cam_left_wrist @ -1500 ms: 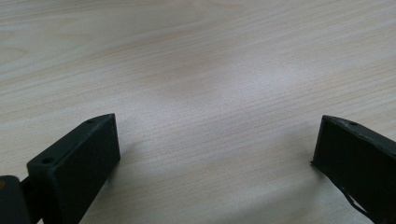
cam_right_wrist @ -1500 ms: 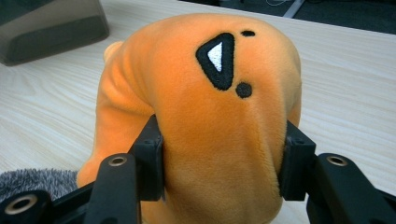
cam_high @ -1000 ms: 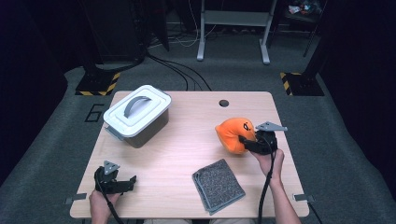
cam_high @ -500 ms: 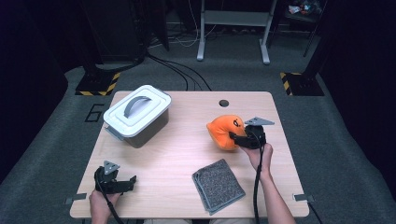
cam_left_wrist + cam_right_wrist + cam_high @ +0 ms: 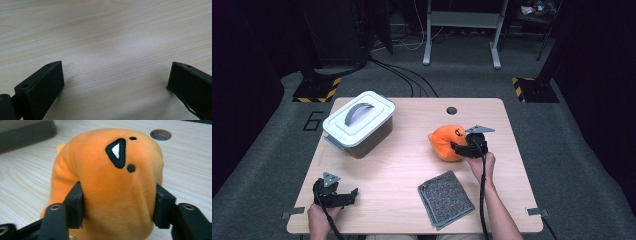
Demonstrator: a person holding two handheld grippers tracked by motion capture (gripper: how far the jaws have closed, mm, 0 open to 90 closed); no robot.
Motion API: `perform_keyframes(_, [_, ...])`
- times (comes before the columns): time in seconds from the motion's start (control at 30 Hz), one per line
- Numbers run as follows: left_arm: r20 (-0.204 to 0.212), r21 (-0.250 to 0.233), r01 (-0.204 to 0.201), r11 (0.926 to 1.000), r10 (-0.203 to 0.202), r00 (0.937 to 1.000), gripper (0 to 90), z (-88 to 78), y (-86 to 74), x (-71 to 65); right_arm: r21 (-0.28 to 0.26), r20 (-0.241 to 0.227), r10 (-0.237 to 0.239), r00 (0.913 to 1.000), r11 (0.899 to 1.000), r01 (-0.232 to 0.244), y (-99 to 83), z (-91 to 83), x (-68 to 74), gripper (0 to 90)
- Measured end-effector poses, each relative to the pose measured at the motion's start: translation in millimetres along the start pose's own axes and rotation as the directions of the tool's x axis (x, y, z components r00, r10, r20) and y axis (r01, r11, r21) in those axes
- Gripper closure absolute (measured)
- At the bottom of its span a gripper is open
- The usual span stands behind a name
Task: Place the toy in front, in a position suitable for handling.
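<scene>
My right gripper is closed on the orange plush toy, which sits on the desk right of centre, near the round cable hole. In the right gripper view the pads still dent the plush on both sides, though the jaws have just been opening around it. My left gripper rests at the near left corner, jaws wide apart over bare wood, gripping nothing.

I judge the main risk to be the soft body: with the grip loosening, the toy could sag or slip out if I lift, or roll toward the desk's right edge if I let go while it leans. Dragging it left could also catch the folded grey cloth lying near it.

I cannot see the toy's underside or whether it rests fully on the wood. The lidded grey container stands far left, well apart; its latch is too small to read.
</scene>
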State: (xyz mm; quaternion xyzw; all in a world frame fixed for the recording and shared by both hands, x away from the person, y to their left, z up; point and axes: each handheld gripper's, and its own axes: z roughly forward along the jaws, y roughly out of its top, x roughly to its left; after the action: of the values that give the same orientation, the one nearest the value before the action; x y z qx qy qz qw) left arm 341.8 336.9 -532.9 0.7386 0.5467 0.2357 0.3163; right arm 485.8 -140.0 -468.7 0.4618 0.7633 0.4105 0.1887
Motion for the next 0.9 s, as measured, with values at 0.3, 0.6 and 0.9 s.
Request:
perform_keyframes(0.3, [0.000, 0.000, 0.001, 1.0000, -0.001, 1.0000, 0.1, 0.0, 0.0, 0.0, 0.013, 0.021, 0.036, 0.9991, 0.999, -0.036, -1.4, 2.6, -3.5, 13.4])
perform_keyframes(0.6, [0.000, 0.000, 0.001, 1.0000, -0.001, 1.0000, 0.1, 0.0, 0.0, 0.0, -0.020, 0.018, 0.028, 0.9994, 0.999, -0.028, -4.4, -21.0, -7.5, 0.0])
perform_keyframes(0.9, [-0.001, 0.000, 0.002, 1.0000, -0.002, 1.0000, 0.1, -0.1, -0.1, -0.1, -0.044, 0.007, 0.013, 0.9999, 0.999, -0.012, -18.7, -54.0, -13.4, 0.0])
